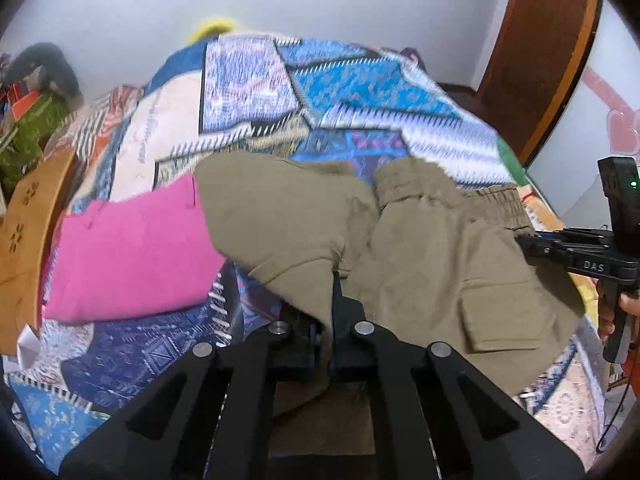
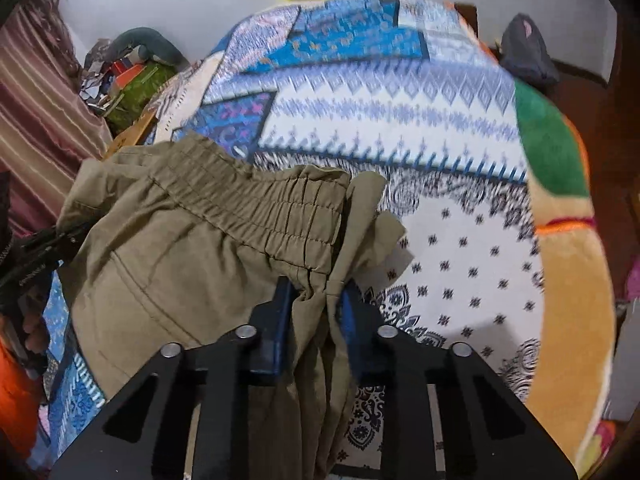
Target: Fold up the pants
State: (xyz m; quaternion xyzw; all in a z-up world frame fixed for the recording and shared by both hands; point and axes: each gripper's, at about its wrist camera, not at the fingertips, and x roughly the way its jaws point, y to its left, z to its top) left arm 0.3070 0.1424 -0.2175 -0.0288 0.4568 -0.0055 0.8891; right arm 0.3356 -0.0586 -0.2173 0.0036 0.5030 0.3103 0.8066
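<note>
Olive-khaki pants (image 1: 432, 264) with an elastic waistband and a cargo pocket lie bunched on the patterned bedspread (image 1: 344, 88). My left gripper (image 1: 334, 292) is shut on a fold of the pants near the crotch. My right gripper (image 2: 316, 296) is shut on the bunched waistband end of the pants (image 2: 192, 240). The right gripper also shows at the right edge of the left wrist view (image 1: 532, 242), gripping the pants' waistband side. The left gripper shows at the left edge of the right wrist view (image 2: 60, 240).
A folded pink garment (image 1: 132, 252) lies on the bed left of the pants. A wooden board (image 1: 28, 232) stands at the bed's left side, with clutter (image 2: 128, 76) beyond. A wooden door (image 1: 540, 60) is at the far right. A dark bag (image 2: 524, 52) sits past the bed.
</note>
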